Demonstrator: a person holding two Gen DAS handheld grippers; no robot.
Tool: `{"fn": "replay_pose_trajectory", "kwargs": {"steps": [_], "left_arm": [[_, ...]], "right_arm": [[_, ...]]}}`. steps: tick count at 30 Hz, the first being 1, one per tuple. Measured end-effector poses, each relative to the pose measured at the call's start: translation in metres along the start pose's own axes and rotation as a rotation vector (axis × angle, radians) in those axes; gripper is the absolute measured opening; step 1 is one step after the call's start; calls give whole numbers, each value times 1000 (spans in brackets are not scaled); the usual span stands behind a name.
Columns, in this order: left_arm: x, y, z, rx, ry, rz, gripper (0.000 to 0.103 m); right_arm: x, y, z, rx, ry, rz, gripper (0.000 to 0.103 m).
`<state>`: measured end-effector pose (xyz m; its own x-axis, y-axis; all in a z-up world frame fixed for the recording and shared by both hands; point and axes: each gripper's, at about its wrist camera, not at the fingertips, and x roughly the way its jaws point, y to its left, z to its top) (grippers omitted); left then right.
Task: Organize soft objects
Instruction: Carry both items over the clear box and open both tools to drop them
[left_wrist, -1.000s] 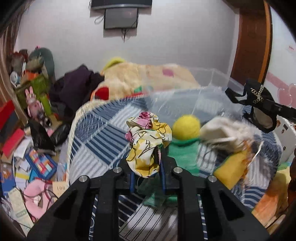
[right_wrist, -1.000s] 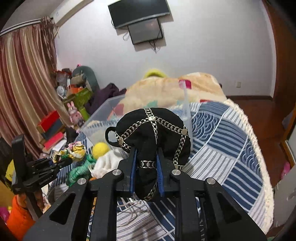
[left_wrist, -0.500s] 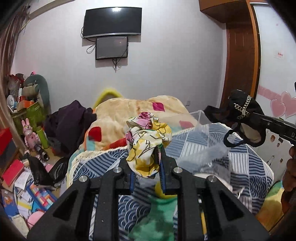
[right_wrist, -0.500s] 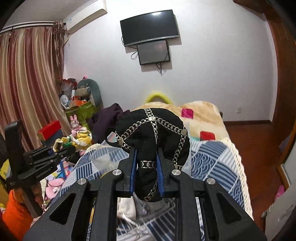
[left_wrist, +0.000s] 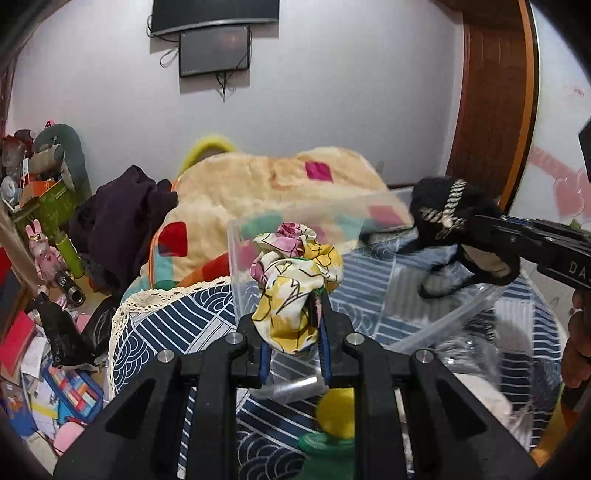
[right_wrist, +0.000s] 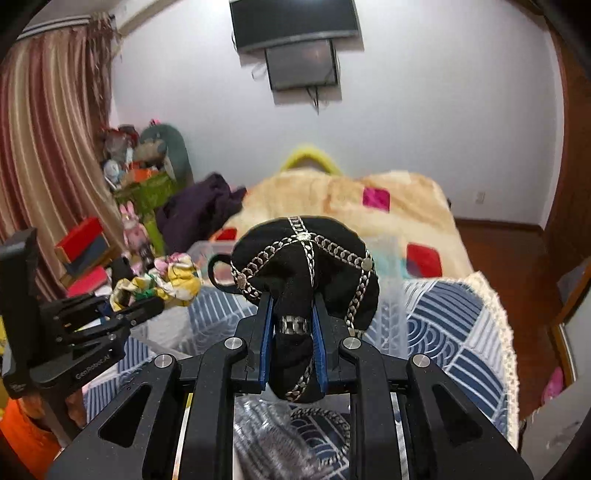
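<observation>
My left gripper (left_wrist: 291, 332) is shut on a yellow and pink floral cloth (left_wrist: 295, 280), held in the air above the near edge of a clear plastic bin (left_wrist: 236, 258) on the bed. My right gripper (right_wrist: 291, 332) is shut on a black cap with silver chain trim (right_wrist: 306, 254), also raised over the bin. The cap shows at the right of the left wrist view (left_wrist: 454, 218). The cloth shows at the left of the right wrist view (right_wrist: 173, 280). A yellow and green soft toy (left_wrist: 332, 417) lies on the bed below my left gripper.
The bed has a blue and white patterned quilt (right_wrist: 454, 325) and a beige blanket (left_wrist: 266, 184) at the back. A dark garment (left_wrist: 122, 210) lies at the bed's left. Toys, boxes and papers (left_wrist: 44, 332) crowd the floor on the left. A wooden door (left_wrist: 491, 96) stands at the right.
Both grippers have tilted down and moved forward over the clear bin, each still holding its item. The black cap has come lower and closer to the bin.
</observation>
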<state>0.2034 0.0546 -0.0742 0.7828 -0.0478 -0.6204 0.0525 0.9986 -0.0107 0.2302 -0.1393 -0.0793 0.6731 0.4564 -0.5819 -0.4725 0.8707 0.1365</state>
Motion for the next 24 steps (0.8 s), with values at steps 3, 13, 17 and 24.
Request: {"fn": "replay_pose_trajectory", "kwargs": {"steps": [3,13,17,24], "left_arm": [[8,-7,-1,27,20,8,20],[12,-13,0,26,33,-14,46],[-5,-16,2,40,0,-19,47],[-48,-18,-2,51,-72,-35,65]], "right_arm": [[12,0,1,-2,42,1,17],[15,0,-10,-79,132,-15,31],[-4,1,-8,-89,94,-12,31],[-44,9,-5,-105,-13,7,53]]}}
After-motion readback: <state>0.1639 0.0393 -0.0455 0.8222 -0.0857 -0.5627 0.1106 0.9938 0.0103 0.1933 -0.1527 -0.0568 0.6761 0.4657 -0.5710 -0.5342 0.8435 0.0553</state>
